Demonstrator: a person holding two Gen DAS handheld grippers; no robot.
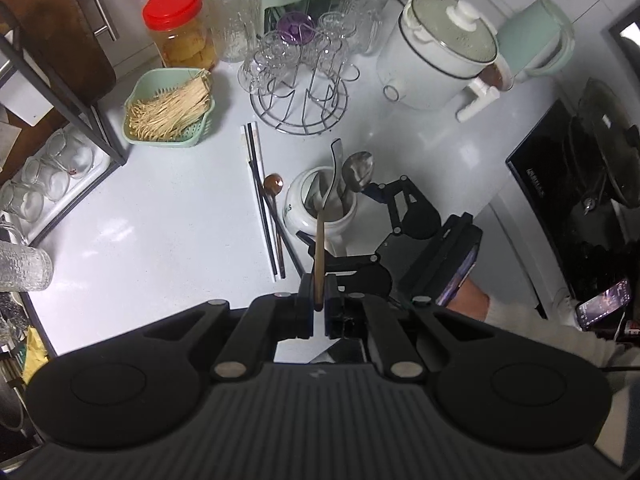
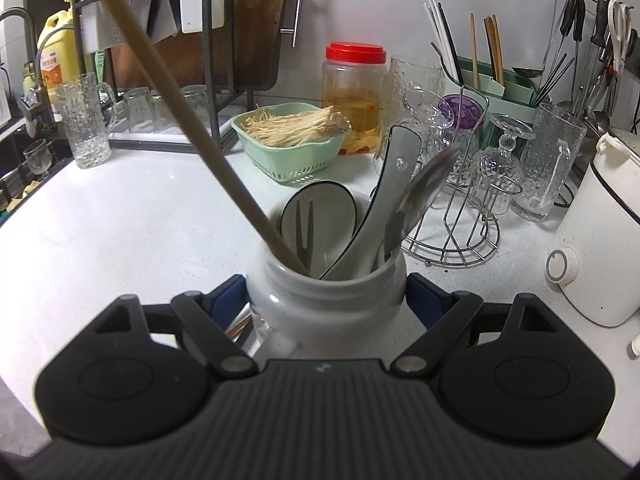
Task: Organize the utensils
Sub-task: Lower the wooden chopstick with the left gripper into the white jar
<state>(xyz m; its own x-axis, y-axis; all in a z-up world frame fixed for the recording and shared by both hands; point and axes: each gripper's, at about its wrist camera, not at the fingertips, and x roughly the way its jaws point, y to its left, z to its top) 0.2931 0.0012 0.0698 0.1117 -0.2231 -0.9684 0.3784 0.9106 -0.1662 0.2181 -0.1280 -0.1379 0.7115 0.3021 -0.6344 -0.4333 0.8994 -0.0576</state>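
A white ceramic jar (image 1: 320,204) stands on the white counter and holds spoons and a fork. My left gripper (image 1: 319,294) is above it, shut on the wooden handle of a utensil (image 1: 319,256) whose lower end is inside the jar. My right gripper (image 2: 326,300) is shut on the jar (image 2: 326,300), one finger on each side; the wooden handle (image 2: 180,120) slants up to the left out of it. Left of the jar on the counter lie chopsticks (image 1: 260,200) and a brown wooden spoon (image 1: 274,188).
A green basket of enoki mushrooms (image 1: 170,110), a red-lidded jar (image 1: 180,28), a wire rack of glasses (image 1: 300,80), a white cooker (image 1: 440,56), a green chopstick caddy (image 2: 496,80) and a dish rack (image 1: 52,168) ring the counter. A black stove (image 1: 560,200) is on the right.
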